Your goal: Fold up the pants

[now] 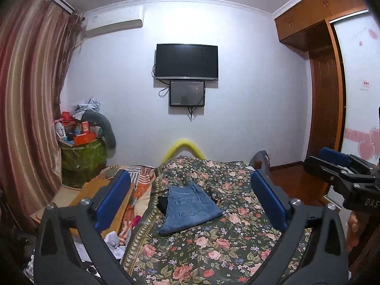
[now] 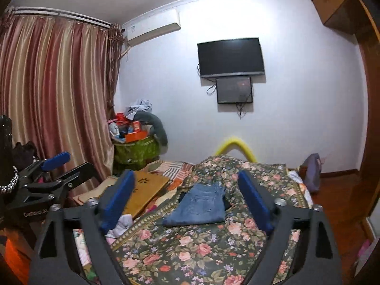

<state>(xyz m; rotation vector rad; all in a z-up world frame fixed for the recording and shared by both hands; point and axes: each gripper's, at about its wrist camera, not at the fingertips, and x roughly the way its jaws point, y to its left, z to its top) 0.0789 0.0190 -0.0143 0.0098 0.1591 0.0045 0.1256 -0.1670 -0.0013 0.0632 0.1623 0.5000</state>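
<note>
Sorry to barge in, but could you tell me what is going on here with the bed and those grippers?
A person is folding pants with a handheld gripper in each hand. The jeans lie folded into a compact stack on the floral bedspread. The left gripper and right gripper are both clear of them, jaws wide open and empty.

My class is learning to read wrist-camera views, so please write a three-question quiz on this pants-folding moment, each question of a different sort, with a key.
1. True or false: the jeans lie folded on the floral bedspread.
2. Multiple choice: the left hand-held gripper is A) shut on the jeans, B) open with nothing between its fingers, C) out of view.
3. Fill in: on the far wall, a smaller screen hangs directly ____ the television.

Key: 1 true. 2 B; the right hand-held gripper is open too, and both are clear of the denim. 3 below.
</note>
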